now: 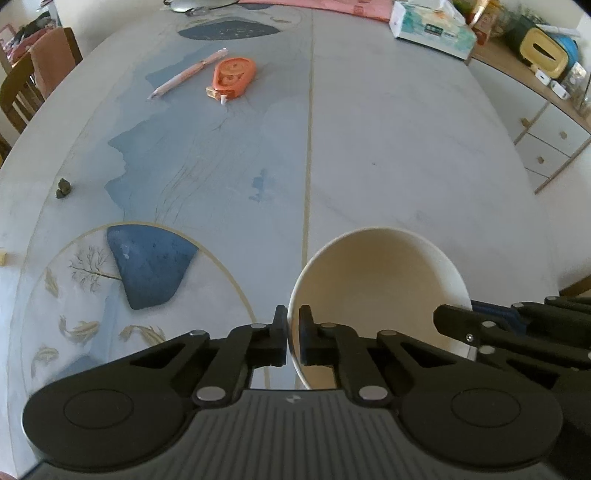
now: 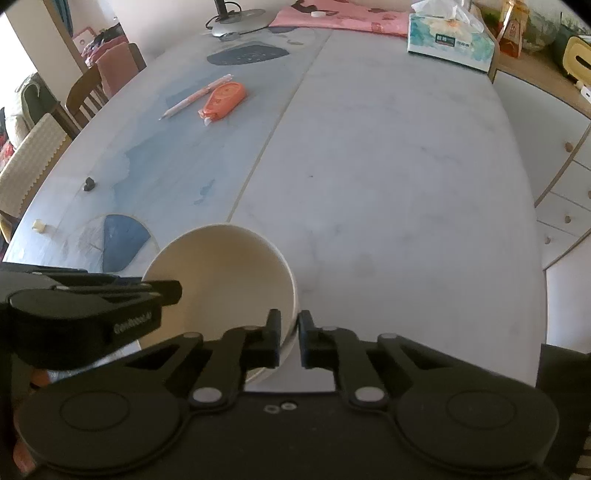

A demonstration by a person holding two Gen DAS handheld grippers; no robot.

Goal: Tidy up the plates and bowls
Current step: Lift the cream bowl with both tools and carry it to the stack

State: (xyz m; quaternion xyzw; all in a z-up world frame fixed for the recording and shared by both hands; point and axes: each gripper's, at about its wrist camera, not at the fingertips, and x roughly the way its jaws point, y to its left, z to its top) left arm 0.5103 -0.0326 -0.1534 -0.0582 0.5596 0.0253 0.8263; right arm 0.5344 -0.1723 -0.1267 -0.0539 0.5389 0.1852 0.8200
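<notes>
Between my 2 tools sits the cream bowl [image 1: 376, 295], low over the near edge of the desk [image 1: 369, 147], my left hand-held gripper [image 1: 291, 336] pinching its left rim and my right hand-held gripper [image 2: 288, 338] pinching its right rim, equally near.

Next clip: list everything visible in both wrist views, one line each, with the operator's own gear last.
bowl: one, cream white, near edge of the table, gripped on opposite rims
table: one, pale marble look with blue painted patches and fish motifs
pen: one, pink, far left part of the table
correction tape: one, orange, just right of the pen
tissue box: one, teal and white, far right corner
pink cloth: one, far edge
lamp base: one, grey, far edge
chairs: several, wooden, left of the table
cabinet: white drawers, right
left tongs: black, shut on the bowl's rim
right tongs: black, shut on the bowl's rim
</notes>
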